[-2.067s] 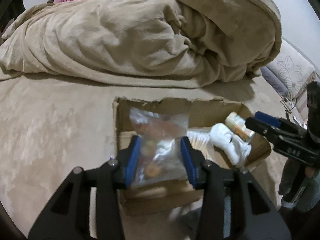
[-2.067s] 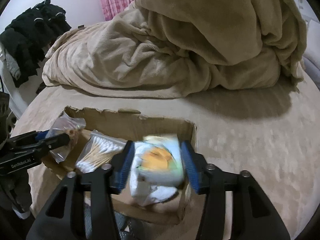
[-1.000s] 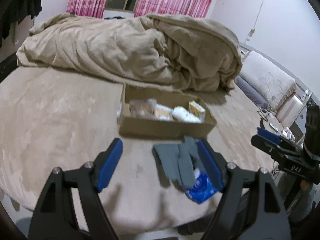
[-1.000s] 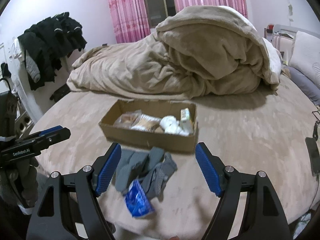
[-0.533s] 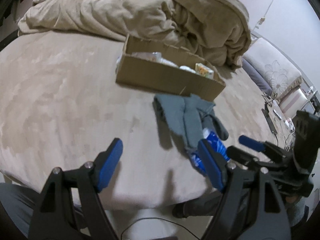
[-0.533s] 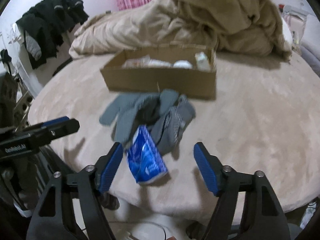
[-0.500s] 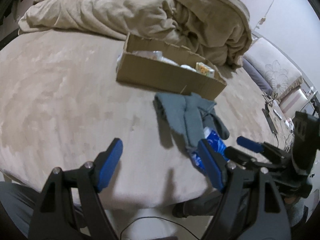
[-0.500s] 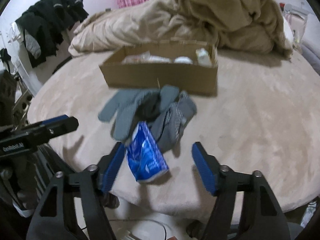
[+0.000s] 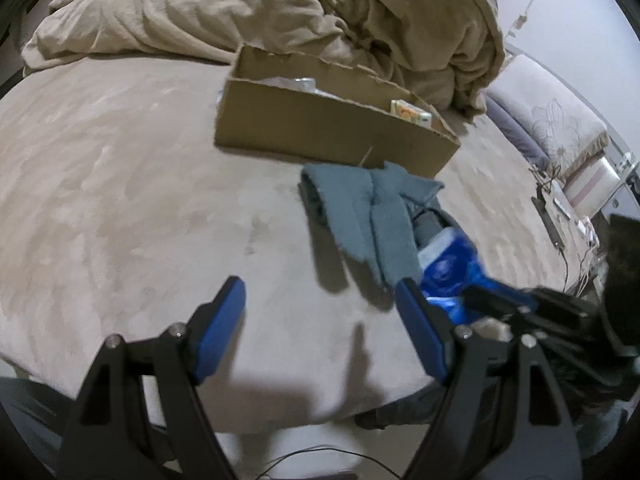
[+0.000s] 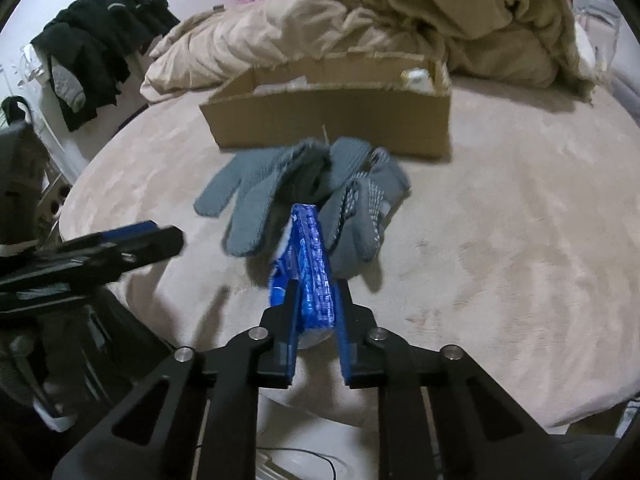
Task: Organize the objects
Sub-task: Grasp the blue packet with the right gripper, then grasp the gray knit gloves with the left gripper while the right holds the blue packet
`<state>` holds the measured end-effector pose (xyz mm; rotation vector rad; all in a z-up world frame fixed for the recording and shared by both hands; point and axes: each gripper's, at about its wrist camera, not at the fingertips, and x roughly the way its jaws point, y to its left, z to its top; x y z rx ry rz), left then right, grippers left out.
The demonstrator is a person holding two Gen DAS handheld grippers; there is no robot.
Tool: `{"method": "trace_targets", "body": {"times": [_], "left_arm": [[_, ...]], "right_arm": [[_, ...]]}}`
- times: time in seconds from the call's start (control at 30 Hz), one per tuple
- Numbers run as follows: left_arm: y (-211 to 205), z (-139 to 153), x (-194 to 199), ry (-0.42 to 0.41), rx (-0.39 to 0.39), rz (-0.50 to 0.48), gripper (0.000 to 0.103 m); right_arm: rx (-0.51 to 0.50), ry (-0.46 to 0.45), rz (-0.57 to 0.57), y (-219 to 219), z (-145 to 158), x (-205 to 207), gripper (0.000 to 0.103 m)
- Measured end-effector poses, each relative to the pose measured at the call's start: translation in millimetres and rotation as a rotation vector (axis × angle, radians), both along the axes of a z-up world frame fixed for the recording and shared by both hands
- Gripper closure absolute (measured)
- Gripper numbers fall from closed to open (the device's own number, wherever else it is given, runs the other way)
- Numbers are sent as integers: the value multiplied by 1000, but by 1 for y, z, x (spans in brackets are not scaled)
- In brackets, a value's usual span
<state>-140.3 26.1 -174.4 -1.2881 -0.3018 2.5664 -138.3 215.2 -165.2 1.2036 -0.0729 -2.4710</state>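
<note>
My right hand-held gripper [image 10: 316,300] is pinching the blue packet [image 10: 314,264] between its blue pads, squeezed narrow so the packet stands on edge and pokes forward out of the grip. The packet sits at the near edge of the bed [image 10: 500,220], its far end touching the grey gloves [image 10: 304,188] that lie in a loose heap (one has a dotted palm turned up). From the left wrist view I see the same packet [image 9: 444,272] just past my right finger pad, with the right hand-held gripper [image 9: 492,300] coming in from the right and closed on it.

My left hand-held gripper [image 9: 320,328] is spread wide with nothing between its pads, only bare bed cover beneath it, and it hangs just beside the gloves [image 9: 364,216] and packet on their left. In the right wrist view it [image 10: 160,236] shows at the left edge, side on.

Beyond the gloves, touching or nearly touching them, stands the cardboard box [image 10: 332,116], open-topped, with a few items inside: I can make out a small white and yellow carton [image 9: 410,111] at its right end, the rest is too hidden to name. Behind the box lies a bunched beige duvet [image 10: 380,20]. Dark clothes [image 10: 96,56] hang at the far left.
</note>
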Motion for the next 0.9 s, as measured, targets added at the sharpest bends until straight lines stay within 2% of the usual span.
{"method": "trace_targets", "body": {"times": [0.33, 0.43, 0.53, 0.57, 0.6, 0.77, 0.9], "left_arm": [[25, 7, -41, 47, -54, -24, 24], [33, -2, -63, 21, -39, -36, 24], [44, -19, -83, -43, -33, -78, 26], [47, -22, -86, -37, -41, -82, 30], [49, -22, -87, -19, -45, -88, 39], [56, -14, -77, 33, -76, -88, 60], [50, -1, -64, 76, -75, -62, 65]], "right_arm": [[-19, 121, -71, 42, 48, 4, 87], [-34, 130, -99, 55, 52, -6, 87], [-53, 127, -120, 64, 50, -14, 87], [-59, 124, -125, 66, 48, -15, 87], [-64, 122, -129, 68, 47, -17, 87], [-70, 123, -130, 70, 44, -18, 87], [-73, 122, -136, 71, 44, -17, 87]]}}
